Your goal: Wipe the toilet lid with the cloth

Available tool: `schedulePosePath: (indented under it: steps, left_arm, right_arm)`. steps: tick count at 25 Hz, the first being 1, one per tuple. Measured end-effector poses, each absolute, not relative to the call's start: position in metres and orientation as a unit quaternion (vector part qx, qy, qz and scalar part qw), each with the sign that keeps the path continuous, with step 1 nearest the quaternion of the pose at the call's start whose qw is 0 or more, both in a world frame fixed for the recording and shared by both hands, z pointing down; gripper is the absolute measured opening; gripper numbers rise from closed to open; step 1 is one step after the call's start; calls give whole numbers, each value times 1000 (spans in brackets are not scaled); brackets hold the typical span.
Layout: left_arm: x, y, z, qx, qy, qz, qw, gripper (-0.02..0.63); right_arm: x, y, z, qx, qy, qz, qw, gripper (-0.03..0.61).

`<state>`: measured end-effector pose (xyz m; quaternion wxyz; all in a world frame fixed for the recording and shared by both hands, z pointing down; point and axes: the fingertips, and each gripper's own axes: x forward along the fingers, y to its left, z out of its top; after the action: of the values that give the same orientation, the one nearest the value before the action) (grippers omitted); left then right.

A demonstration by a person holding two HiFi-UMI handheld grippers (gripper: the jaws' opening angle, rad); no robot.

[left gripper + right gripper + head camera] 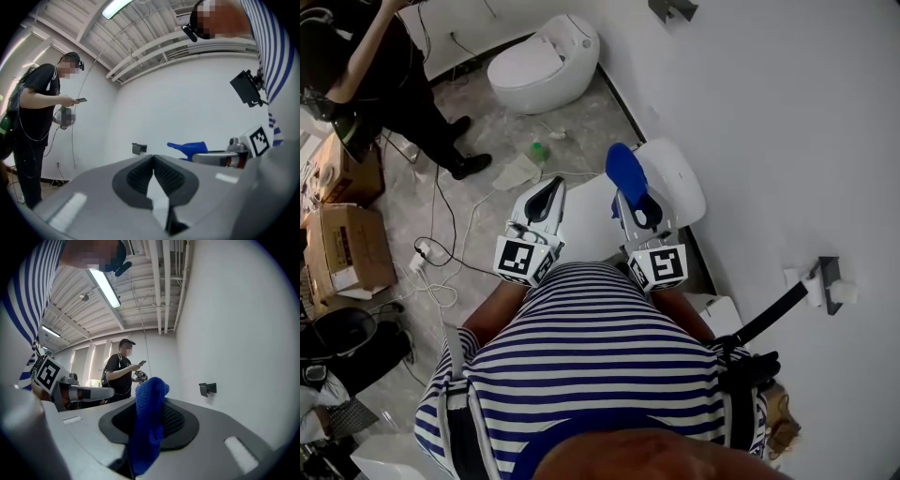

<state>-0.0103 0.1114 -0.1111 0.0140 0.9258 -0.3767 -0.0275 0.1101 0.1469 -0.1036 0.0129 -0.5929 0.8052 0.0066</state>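
Observation:
My right gripper (pixel 636 208) is shut on a blue cloth (pixel 624 170), which stands up out of its jaws above the white toilet lid (pixel 680 178). In the right gripper view the cloth (pixel 149 423) fills the gap between the dark pads. My left gripper (pixel 546 199) is beside it on the left, shut, its ribbed pads meeting at the tips with nothing between them (pixel 153 159). Both grippers tilt upward towards wall and ceiling. The left gripper view also catches the cloth (pixel 190 147) off to the right.
A second white toilet (pixel 546 61) stands at the back. A person in black (pixel 384 75) holds a phone at the far left. Cardboard boxes (pixel 342 244), cables (pixel 441 253), a green bottle (pixel 539 150) and paper lie on the floor. The white wall (pixel 787 141) is close on the right.

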Motion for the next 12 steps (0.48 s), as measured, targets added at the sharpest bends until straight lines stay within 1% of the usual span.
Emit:
schedulePosePath:
  steps: [12]
  left_arm:
    - [-13, 112, -111, 926, -377, -29, 19, 2]
  right_arm:
    - [106, 151, -105, -593, 805, 8, 12, 109]
